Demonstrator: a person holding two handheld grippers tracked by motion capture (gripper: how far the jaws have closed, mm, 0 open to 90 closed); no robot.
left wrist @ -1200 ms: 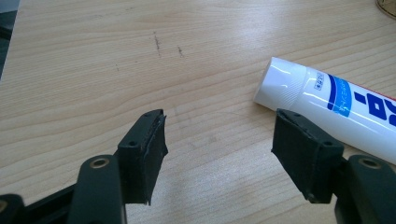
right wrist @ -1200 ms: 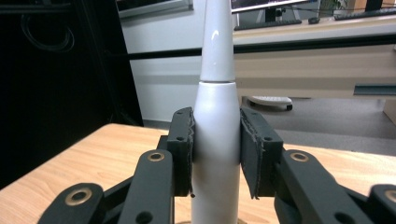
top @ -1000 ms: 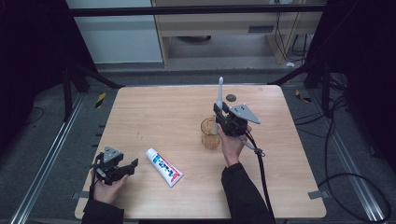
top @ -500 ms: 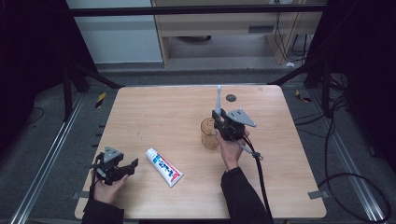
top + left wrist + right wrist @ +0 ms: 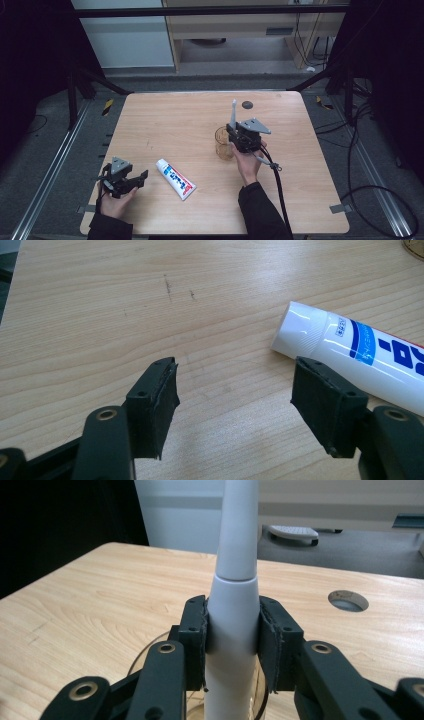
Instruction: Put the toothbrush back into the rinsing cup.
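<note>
Wooden desk point(image 5: 165, 125) under two hand-held grippers, dark room around it.

At left, the left hand-held gripper point(image 5: 235, 395) rests with jaws spread, a toothpaste tube point(image 5: 360, 352) just beside its right jaw. Farther right, the right hand-held gripper point(image 5: 232, 630) pinches an upright white electric toothbrush point(image 5: 234, 615), with a clear glass cup point(image 5: 223, 143) directly below.
</note>
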